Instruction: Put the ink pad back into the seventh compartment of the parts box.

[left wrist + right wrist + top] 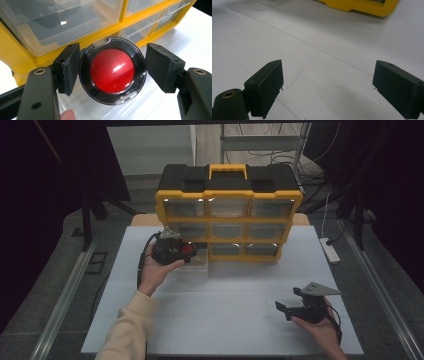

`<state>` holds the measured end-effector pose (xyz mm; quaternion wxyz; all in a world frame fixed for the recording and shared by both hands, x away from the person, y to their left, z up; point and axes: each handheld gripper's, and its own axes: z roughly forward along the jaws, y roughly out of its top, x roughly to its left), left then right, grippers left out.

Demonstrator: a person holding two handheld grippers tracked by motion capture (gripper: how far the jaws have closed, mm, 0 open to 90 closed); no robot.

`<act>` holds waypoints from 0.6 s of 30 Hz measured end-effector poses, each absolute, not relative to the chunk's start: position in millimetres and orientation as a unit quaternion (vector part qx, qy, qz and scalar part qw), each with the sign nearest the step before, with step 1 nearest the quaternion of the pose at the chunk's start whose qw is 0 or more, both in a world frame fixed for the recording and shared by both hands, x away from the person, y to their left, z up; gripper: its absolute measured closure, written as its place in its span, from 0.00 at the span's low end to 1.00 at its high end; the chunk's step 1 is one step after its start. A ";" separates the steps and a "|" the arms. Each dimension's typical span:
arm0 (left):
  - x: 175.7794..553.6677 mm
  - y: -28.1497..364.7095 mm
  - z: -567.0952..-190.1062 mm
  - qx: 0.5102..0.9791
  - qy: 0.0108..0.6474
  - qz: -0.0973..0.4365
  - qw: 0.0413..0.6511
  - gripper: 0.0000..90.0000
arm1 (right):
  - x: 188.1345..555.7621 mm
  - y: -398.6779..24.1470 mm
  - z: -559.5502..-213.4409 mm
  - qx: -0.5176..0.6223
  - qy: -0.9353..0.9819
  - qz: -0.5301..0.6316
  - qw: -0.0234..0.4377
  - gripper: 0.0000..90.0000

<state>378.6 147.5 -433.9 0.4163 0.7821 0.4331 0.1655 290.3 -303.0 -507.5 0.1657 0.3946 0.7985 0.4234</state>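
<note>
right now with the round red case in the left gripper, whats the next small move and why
Probably lower the left gripper a little and let go. It is shut on the round red case, holding it over the clear drawer pulled out from the yellow organizer, so the case looks ready to drop in. The right gripper rests open over the white table.
</note>
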 end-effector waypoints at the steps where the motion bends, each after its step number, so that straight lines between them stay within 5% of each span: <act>1: 378.6 147.5 -433.9 0.782 0.433 0.165 0.416 0.34 | 290.3 -303.0 -507.5 0.395 0.798 0.423 0.166 0.11; 18: 383.1 139.7 -444.7 0.791 0.432 0.159 0.403 0.34 | 290.3 -303.1 -507.4 0.395 0.798 0.424 0.166 0.11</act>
